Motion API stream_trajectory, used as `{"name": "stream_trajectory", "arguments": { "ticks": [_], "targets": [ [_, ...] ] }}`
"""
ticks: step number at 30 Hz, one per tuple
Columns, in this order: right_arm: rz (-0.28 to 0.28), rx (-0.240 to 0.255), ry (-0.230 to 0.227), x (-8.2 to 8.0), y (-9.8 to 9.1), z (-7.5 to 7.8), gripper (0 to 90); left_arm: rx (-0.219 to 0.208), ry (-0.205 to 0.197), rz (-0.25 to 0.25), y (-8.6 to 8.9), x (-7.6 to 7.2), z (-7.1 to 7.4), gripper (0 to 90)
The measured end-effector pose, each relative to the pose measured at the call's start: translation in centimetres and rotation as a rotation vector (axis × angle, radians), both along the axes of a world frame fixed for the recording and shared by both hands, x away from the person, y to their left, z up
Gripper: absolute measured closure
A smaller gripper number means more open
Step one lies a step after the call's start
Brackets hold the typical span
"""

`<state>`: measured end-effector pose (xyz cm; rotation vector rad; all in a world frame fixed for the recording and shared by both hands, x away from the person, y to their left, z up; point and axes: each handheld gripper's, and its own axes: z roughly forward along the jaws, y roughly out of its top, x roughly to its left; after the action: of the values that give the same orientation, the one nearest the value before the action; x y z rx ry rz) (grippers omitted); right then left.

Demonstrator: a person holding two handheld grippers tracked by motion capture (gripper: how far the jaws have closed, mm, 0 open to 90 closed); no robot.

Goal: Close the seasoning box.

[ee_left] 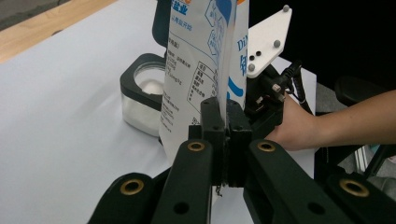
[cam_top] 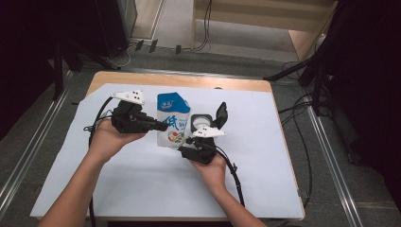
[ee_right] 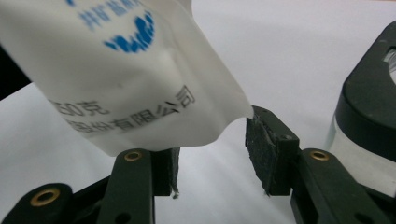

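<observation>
A white-and-blue salt pouch [cam_top: 172, 120] stands upright mid-desk [cam_top: 142, 189], its side seam pinched between the closed jaws of the left gripper [cam_top: 158, 126], apparently to steady it. The right gripper [ee_right: 212, 154] waits with jaws apart at the pouch's lower corner, beside an open-lidded container [cam_top: 202, 122], likely for pouring.

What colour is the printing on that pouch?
The pouch is white with a blue top and blue lettering, clearest in the high view.
</observation>
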<state>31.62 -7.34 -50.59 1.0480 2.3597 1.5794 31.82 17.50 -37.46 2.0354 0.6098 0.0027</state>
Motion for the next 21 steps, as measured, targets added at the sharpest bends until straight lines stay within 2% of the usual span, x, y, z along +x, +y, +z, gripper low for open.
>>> {"name": "stream_trajectory", "arguments": {
  "ticks": [3, 10, 14, 17, 21],
  "targets": [
    [0.004, -0.006, 0.002, 0.0, -0.1, 0.0, 56.6, -0.022, -0.008, 0.015, 0.4, -0.1, 0.0, 90.0],
    [0.034, -0.041, -0.001, -0.6, -0.1, 0.4, 56.2, -0.039, -0.016, 0.072, 1.9, -0.4, -0.4, 90.0],
    [0.039, -0.042, 0.003, -1.0, -0.8, 0.7, 56.1, -0.028, -0.017, 0.111, 2.5, -0.5, -1.1, 90.0],
    [0.038, -0.027, 0.019, -1.1, -1.7, 1.2, 56.0, 0.010, -0.011, 0.136, 2.7, -0.4, -1.5, 90.0],
    [0.038, -0.012, 0.033, -1.1, -2.8, 2.0, 55.6, 0.033, -0.002, 0.161, 2.9, -0.4, -2.2, 90.0]
  ]
}}
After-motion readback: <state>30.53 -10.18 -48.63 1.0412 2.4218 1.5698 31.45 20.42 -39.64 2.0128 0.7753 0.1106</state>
